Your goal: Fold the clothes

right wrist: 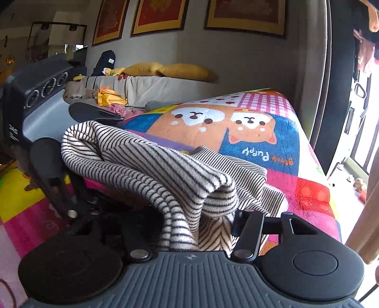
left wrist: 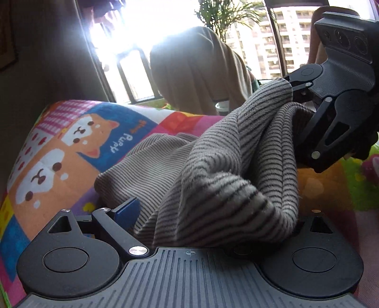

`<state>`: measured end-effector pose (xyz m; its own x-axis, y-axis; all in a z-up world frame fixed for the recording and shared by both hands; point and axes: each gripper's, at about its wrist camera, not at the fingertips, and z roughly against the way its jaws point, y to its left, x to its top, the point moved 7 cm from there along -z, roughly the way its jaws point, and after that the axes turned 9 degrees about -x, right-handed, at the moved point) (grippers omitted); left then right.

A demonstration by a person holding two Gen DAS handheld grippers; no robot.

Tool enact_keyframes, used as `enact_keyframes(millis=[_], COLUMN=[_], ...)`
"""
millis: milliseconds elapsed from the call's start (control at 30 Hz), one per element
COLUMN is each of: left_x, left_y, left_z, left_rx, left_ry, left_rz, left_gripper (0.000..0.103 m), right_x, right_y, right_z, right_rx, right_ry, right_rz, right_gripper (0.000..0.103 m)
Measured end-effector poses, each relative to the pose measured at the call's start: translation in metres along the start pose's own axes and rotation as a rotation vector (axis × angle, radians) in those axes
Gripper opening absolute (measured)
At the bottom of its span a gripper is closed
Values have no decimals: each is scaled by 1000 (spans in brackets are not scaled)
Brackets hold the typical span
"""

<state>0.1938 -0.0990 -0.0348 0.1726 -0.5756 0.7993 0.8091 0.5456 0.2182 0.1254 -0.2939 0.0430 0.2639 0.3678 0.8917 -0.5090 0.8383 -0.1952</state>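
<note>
A cream garment with thin dark stripes (left wrist: 213, 170) lies partly on a colourful puppy-print blanket (left wrist: 71, 151), its near edge lifted. In the left wrist view my left gripper (left wrist: 189, 227) is shut on a bunched fold of the garment; one blue pad (left wrist: 126, 209) shows, the other is hidden by cloth. My right gripper (left wrist: 298, 99) shows at upper right, shut on another corner. In the right wrist view the right gripper (right wrist: 201, 237) is shut on the striped garment (right wrist: 165, 170), fingertips hidden by cloth. The left gripper (right wrist: 78, 147) holds the far corner at left.
The puppy blanket (right wrist: 248, 132) covers a raised surface. A tan cloth-draped shape (left wrist: 196, 71) and a palm plant (left wrist: 225, 14) stand by bright windows. A sofa with yellow cushions (right wrist: 184, 71) lies behind. Framed pictures (right wrist: 244, 14) hang on the wall.
</note>
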Motion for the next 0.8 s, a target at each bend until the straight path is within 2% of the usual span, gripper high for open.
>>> enact_keyframes(millis=[33,100,200,233,433,667,733,800], left_x=[2,4,6,5,-4,-4,-3,-1], left_y=[0,-3,-13,-18,-50,-90,-89,-75], left_z=[-1,-2,1,3,24,67,70,67], left_rx=[2,-8,-17,-20,-81,-221,-238,-214], left_ry=[-7,-4,0,0,-15,-50,-50,-59], left_rz=[0,-11,-35,-40,-4,34,48,74], left_gripper=[92,70,53,50,43,42,42,45], right_x=[1,2,4,3,0,7,10,16], right_y=[0,1,5,8,24,47,48,45], right_z=[0,1,5,8,40,100,101,91], right_rx=[0,-5,-14,-18,-30,-4,-3,-13], right_ry=[8,25,46,51,78,103,111,110], right_rz=[-5,-13,-22,-19,17,167,211,243], right_gripper=[49,45,40,38,36,36,36,38])
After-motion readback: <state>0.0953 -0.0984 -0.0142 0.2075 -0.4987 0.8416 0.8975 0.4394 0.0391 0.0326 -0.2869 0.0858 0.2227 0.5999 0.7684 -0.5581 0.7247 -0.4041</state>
